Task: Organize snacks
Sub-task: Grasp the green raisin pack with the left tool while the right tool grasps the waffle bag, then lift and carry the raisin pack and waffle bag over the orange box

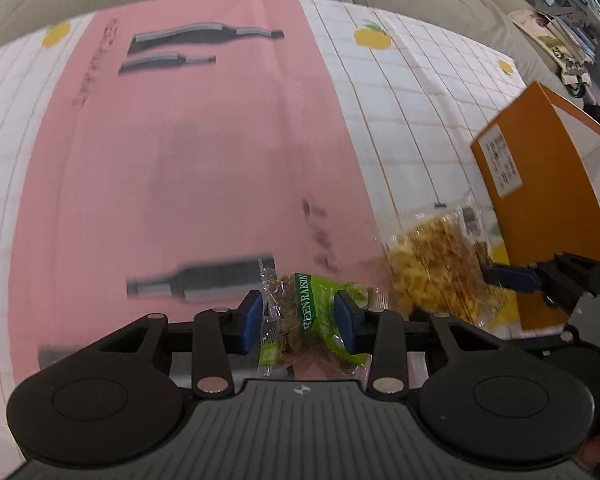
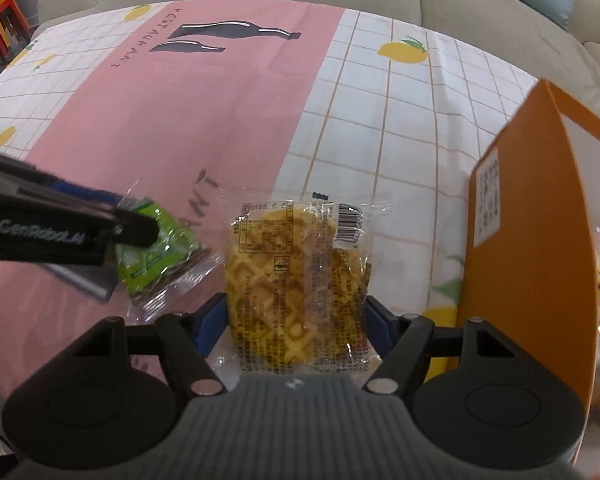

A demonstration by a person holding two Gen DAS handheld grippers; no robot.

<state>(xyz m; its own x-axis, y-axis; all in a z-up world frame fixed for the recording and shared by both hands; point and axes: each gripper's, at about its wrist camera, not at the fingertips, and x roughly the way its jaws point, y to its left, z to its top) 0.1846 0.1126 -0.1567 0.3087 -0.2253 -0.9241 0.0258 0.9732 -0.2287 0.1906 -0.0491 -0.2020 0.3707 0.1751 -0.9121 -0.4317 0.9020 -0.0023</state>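
Raisin packet (image 1: 306, 322) text part-hidden, waffle pack (image 2: 298, 280) edges hidden, box (image 2: 528, 220) cropped

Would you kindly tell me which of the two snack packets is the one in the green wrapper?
The green raisin packet, clamped in the left hand-held gripper. The other, the waffle packet in the right hand-held gripper, has a clear wrapper showing yellow waffle.
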